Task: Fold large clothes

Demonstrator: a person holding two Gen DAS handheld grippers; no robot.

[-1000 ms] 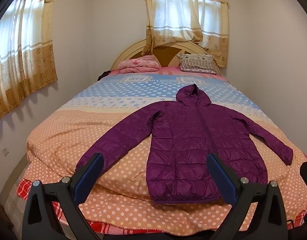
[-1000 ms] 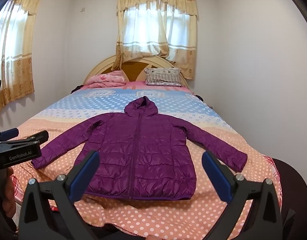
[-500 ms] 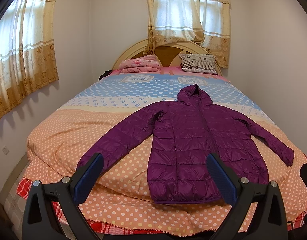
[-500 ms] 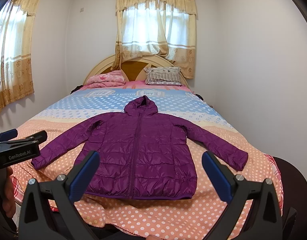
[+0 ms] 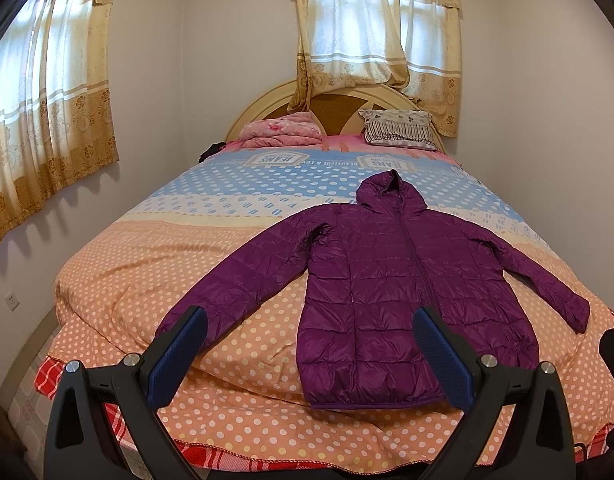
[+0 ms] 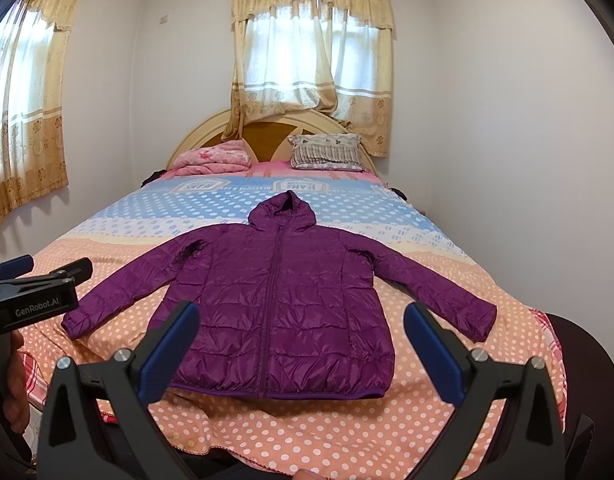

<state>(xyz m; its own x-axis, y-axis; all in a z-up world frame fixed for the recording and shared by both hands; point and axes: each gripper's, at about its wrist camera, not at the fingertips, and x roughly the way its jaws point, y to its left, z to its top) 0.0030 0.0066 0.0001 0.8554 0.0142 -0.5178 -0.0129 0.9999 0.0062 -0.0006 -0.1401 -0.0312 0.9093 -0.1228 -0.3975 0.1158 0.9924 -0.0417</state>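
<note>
Nearest first: left claw (image 5: 307, 352) hangs at the foot of the bed, blue pads spread wide apart, nothing between them. Right claw (image 6: 301, 344) likewise gaping and empty, held short of the jacket hem. Left claw also shows at the left edge of the right wrist view, level with the cuff of the near sleeve. Both appear held back and high, probably to take in the whole garment before choosing grasp points.

Purple hooded puffer jacket (image 6: 283, 300) lies face up on the polka-dot duvet (image 6: 307, 432), zipped shut, hem toward the foot of the bed, hood (image 6: 283, 210) pointing at the headboard. Both sleeves are splayed out and down from the shoulders: left sleeve (image 5: 243, 272) runs toward the left claw, right sleeve (image 6: 435, 292) toward the right side of the bed. Laid out flat and symmetric, the jacket looks ready for a first fold; no fold is made yet. Judgement: each claw sits on the side of its own sleeve, so a sleeve-inward fold seems the likely start. Quilted shell looks slick and puffy; it may spring back.

Further off: folded pink blanket (image 5: 281, 134) and striped pillow (image 5: 399, 133) rest against the headboard (image 6: 211, 132), well apart from the jacket. Curtained window (image 6: 311, 52) behind.
</note>
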